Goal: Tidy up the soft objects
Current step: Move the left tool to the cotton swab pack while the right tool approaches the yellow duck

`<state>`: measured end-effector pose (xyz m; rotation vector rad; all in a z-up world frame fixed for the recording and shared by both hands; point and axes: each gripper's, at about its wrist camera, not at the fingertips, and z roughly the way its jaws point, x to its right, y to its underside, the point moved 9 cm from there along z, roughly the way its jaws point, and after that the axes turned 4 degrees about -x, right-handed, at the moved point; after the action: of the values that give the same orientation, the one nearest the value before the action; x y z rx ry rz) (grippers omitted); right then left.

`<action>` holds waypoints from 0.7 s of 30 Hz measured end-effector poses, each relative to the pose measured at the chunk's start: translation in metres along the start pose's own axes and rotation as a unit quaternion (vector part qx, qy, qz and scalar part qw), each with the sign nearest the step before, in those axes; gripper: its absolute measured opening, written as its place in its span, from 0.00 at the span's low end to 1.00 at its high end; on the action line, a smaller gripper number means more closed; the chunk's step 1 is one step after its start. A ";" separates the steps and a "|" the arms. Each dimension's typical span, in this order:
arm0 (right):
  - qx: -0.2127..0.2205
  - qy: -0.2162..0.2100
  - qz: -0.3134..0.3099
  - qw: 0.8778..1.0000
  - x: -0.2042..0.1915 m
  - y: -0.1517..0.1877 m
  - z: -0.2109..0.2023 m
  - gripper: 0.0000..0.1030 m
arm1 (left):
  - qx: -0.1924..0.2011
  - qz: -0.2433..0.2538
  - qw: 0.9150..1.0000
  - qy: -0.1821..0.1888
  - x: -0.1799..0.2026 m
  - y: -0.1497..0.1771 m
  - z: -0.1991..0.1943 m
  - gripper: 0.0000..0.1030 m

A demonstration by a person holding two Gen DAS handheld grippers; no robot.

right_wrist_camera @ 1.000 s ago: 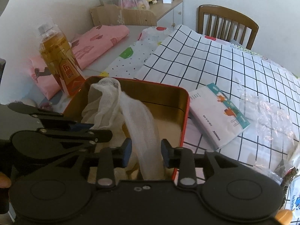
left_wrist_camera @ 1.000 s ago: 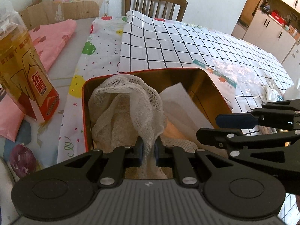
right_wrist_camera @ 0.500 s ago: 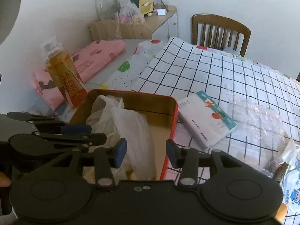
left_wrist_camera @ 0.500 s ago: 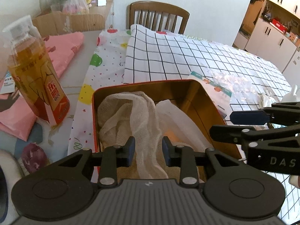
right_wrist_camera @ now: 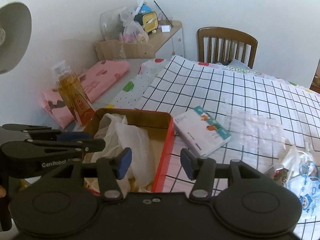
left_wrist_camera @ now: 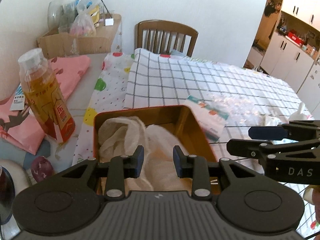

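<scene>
Table (right_wrist_camera: 250, 92) near edge: tin (left_wrist_camera: 192, 120) holds gauze (left_wrist_camera: 120, 134) and white cloth (right_wrist_camera: 138, 140); left gripper (left_wrist_camera: 158, 161) and right gripper (right_wrist_camera: 156, 163) both wide, empty

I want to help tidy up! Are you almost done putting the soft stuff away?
Partly. The white gauze cloth lies in the red tin. Both the left tongs and right tongs are open, holding nothing. Still out on the table: the tissue pack, crinkly plastic wrap and the blue-printed pouch.
</scene>
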<state>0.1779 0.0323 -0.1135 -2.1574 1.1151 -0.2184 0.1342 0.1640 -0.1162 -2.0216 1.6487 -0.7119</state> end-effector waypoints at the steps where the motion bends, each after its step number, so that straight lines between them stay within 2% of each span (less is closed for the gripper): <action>1: 0.004 -0.001 0.001 1.000 0.002 0.000 -0.004 0.53 | 0.002 0.000 1.000 0.003 0.004 -0.001 -0.003 0.30; 10: 0.046 -0.005 -0.001 0.999 0.026 -0.001 -0.042 0.60 | 0.018 0.011 1.000 0.018 0.044 -0.007 -0.018 0.30; 19: 0.067 -0.007 0.007 0.998 0.059 0.007 -0.072 0.65 | 0.036 0.027 0.999 0.027 0.090 -0.014 -0.027 0.30; 21: 0.074 -0.008 0.010 0.997 0.070 0.009 -0.081 0.69 | 0.038 0.030 0.998 0.030 0.100 -0.015 -0.027 0.35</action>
<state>0.1797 -0.0654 -0.0699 -2.0139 1.0758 -0.2658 0.1442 0.0684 -0.0739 -1.9071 1.6813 -0.8087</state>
